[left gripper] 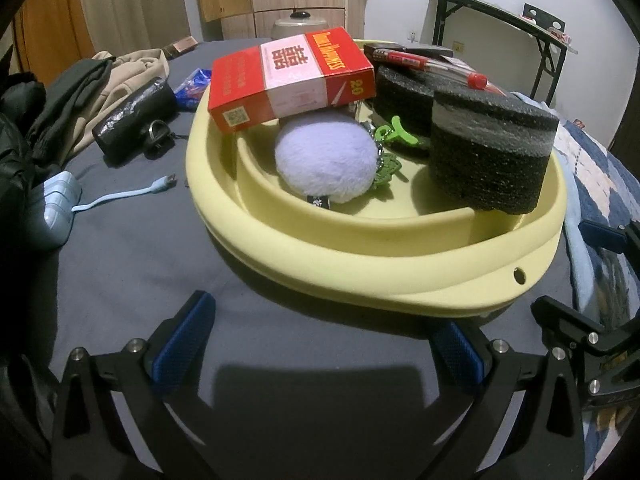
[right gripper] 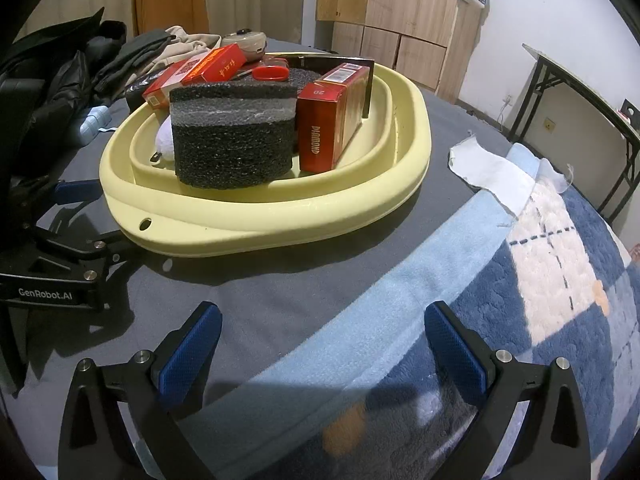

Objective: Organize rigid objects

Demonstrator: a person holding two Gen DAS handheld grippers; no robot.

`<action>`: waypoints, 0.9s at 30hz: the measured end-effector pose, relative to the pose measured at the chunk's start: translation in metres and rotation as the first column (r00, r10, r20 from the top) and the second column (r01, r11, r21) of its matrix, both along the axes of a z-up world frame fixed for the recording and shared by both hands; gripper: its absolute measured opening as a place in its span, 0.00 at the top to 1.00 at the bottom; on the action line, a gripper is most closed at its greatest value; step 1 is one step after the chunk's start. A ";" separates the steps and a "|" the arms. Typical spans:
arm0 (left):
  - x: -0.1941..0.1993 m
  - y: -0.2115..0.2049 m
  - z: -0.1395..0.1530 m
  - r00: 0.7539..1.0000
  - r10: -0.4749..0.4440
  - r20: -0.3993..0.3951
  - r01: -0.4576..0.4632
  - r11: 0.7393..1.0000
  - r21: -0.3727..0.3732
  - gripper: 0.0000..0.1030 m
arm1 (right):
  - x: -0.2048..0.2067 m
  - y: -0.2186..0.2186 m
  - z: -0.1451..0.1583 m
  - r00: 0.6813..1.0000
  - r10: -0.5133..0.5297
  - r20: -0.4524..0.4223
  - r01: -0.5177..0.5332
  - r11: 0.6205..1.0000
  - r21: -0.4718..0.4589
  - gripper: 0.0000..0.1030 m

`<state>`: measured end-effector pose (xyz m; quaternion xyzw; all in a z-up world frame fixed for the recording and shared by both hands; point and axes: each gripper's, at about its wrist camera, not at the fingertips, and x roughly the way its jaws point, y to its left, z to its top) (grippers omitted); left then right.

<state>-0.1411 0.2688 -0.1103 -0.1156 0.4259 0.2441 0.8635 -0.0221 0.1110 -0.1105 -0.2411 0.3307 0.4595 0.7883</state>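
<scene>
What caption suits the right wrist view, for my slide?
Open right gripper faces a yellow basin holding black foam block and red boxes.

A white wall (right gripper: 560, 20) is seen behind a black-legged folding table (right gripper: 580, 80). Wooden cabinets (right gripper: 400, 12) and a beige curtain (left gripper: 132, 4) are set further back, under dim indoor light.

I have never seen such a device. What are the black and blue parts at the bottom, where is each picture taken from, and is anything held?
They are two hand-held grippers, each with a camera looking forward along its jaws. One picture comes from the left gripper, the other from the right gripper. Both stand open and hold nothing. On the bed's grey sheet sits a yellow basin with black foam blocks, red cigarette boxes, a red pen and a white fluffy ball.
</scene>
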 end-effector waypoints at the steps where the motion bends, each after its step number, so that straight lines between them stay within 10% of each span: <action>1: 0.000 0.000 0.000 1.000 0.000 -0.001 0.000 1.000 0.001 0.00 | -0.002 0.001 -0.001 1.000 0.000 0.000 0.000 1.000 0.000 0.00; 27: 0.000 0.000 0.001 1.000 0.000 -0.001 0.000 1.000 0.001 0.00 | 0.001 0.000 0.000 1.000 0.001 -0.001 -0.001 1.000 0.000 0.00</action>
